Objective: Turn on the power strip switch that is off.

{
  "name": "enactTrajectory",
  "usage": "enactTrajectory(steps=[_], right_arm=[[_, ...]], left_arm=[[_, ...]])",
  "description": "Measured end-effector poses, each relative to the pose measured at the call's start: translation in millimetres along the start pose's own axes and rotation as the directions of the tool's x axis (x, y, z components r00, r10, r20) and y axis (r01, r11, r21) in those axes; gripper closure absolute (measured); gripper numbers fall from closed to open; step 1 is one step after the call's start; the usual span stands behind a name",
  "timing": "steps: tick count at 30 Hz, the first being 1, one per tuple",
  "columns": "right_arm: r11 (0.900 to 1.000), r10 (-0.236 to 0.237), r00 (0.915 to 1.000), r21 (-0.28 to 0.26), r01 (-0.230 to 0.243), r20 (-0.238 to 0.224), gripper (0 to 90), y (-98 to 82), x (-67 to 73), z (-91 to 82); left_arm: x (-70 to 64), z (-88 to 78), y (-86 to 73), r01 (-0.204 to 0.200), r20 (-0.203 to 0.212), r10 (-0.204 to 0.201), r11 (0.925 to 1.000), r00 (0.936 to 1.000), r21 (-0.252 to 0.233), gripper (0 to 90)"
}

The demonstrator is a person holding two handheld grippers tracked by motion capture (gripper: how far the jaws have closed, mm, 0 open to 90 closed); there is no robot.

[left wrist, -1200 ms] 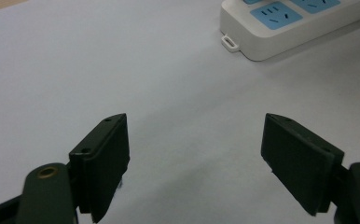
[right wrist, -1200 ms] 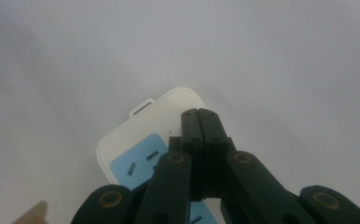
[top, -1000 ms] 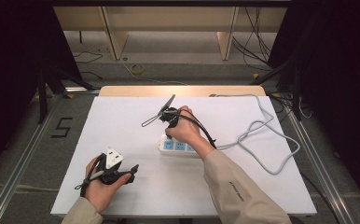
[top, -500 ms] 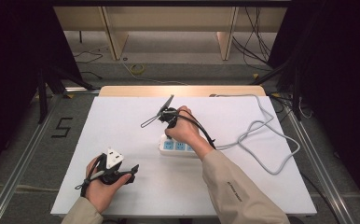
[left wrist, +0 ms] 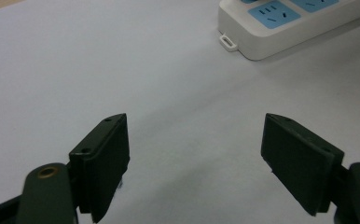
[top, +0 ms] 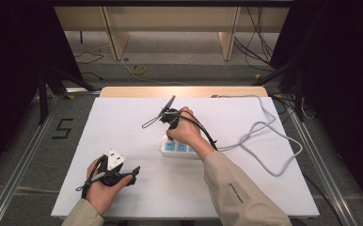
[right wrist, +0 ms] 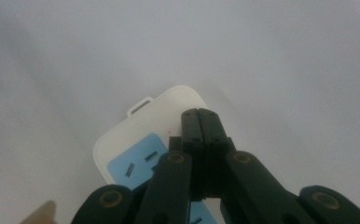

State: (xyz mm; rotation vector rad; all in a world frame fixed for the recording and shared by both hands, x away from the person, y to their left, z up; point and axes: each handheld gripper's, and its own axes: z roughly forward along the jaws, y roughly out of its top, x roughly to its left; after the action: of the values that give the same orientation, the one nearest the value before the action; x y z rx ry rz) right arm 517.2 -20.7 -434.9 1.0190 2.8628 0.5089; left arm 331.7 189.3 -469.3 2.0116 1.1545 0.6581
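A white table (top: pixel 123 122) is seen from above, and near its middle a white power strip (top: pixel 177 149) with blue socket faces is laid flat. A grey cable (top: pixel 269 141) is led from the strip in loose curves across the right half of the table and off over the far edge. The right gripper (top: pixel 169 135) is held in the right hand (top: pixel 185 128) directly above the near-left end of the strip, its tips pointed down at that end; whether the casing is actually touched cannot be told. In the right gripper view the two black jaws are seen pressed together with nothing between them, their closed tip lying over the strip's white end, just beside a blue socket face (right wrist: pixel 136 164) and near the small hanging loop (right wrist: pixel 140 105) at the strip's edge. The left gripper (top: pixel 135 170) is held in the left hand (top: pixel 102 186) near the front left of the table, well apart from the strip. In the left gripper view its jaws are seen spread wide, nothing held between them, with bare table beyond and the end of the strip at the upper right.
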Motion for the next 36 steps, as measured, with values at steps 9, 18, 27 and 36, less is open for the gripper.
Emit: enactTrajectory(steps=[9,18,27,36], right_arm=[[1.0,0.004,0.9999,-0.011,-0.003,0.01,90.0,-0.9,1.9,-0.2],[0.999,0.015,0.9999,-0.03,-0.015,0.005,90.0,-2.7,1.8,-1.5],[0.997,0.033,0.9994,-0.065,-0.034,-0.01,89.2,-10.5,-3.0,-10.6],[0.997,0.037,0.9988,-0.063,-0.039,-0.031,85.9,-24.7,-7.7,-22.4]], left_arm=[[0.4,0.2,-0.3,-0.001,0.001,0.001,1.0,1.0,0.002,23.4],[0.8,-0.3,-0.6,0.001,0.002,-0.001,1.0,1.0,0.001,23.4],[0.5,-0.2,-0.5,0.002,0.002,-0.002,1.0,1.0,0.002,23.4],[0.5,-0.1,-1.0,0.004,-0.001,-0.004,1.0,1.0,0.002,23.4]])
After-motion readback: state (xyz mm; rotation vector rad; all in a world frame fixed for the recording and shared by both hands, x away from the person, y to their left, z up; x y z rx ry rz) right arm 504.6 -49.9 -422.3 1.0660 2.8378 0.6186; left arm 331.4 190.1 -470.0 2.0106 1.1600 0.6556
